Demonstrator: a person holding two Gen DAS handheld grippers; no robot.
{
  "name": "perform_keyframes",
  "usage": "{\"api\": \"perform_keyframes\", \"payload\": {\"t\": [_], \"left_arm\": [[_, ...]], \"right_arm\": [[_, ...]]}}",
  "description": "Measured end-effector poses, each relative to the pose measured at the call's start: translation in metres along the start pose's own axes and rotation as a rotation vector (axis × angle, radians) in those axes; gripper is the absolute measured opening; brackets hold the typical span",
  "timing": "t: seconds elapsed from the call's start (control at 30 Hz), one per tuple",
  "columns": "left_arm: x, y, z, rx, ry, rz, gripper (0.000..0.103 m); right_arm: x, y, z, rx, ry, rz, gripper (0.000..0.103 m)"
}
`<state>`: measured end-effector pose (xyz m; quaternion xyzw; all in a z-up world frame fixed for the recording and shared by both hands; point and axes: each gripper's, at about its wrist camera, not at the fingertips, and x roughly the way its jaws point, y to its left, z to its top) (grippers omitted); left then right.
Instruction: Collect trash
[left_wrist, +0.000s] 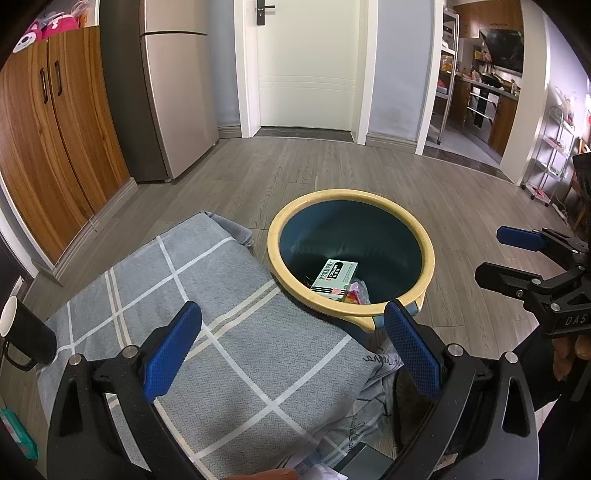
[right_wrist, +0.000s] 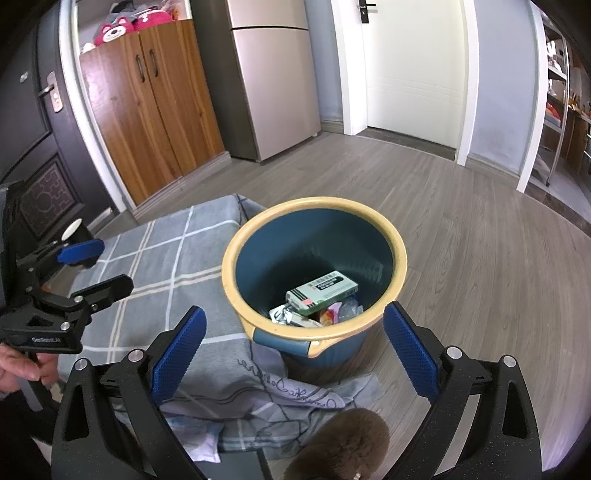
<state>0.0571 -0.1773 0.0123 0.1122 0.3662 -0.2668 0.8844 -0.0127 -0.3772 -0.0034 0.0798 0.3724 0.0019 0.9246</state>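
The trash bin (right_wrist: 314, 266) stands on the wood-look plank floor (right_wrist: 480, 258), just beside a cloth-covered surface (left_wrist: 221, 332), and already holds some rubbish: a white-and-green cardboard box (right_wrist: 322, 292) lies tilted on top of crinkled foil and plastic wrappers (right_wrist: 343, 309) at the bottom. Judging from that, part of the collecting looks done. Both tools are empty: the left gripper (left_wrist: 291, 354) has its blue, dimple-textured pads spread wide with nothing between them, and the right gripper (right_wrist: 293, 354) is likewise released and carrying nothing. What remains is hard to judge; a pale packet (left_wrist: 16, 432) shows at the left edge of the surface, though whether it counts as trash cannot be told. The bin is round, smooth dark-teal plastic with a thick cream rim and a small spout-like handle. The cloth is grey woven fabric with a white and beige check, draping in soft folds toward the floor. A glossy black mug (left_wrist: 26, 332) with a white interior rests on the surface.
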Motion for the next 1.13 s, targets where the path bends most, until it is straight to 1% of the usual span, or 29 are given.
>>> {"api": "perform_keyframes", "payload": {"t": [0.4, 0.73, 1.13], "left_arm": [[0.0, -0.003, 0.002, 0.007, 0.003, -0.006, 0.097], [0.001, -0.011, 0.006, 0.021, -0.01, -0.037, 0.097], [0.007, -0.01, 0.006, 0.017, 0.009, -0.028, 0.097]], "right_arm": [[0.001, 0.001, -0.002, 0.0, 0.001, 0.001, 0.096], [0.001, 0.001, -0.002, 0.003, 0.001, 0.001, 0.096], [0.0, 0.001, -0.002, 0.003, 0.001, 0.002, 0.096]]}}
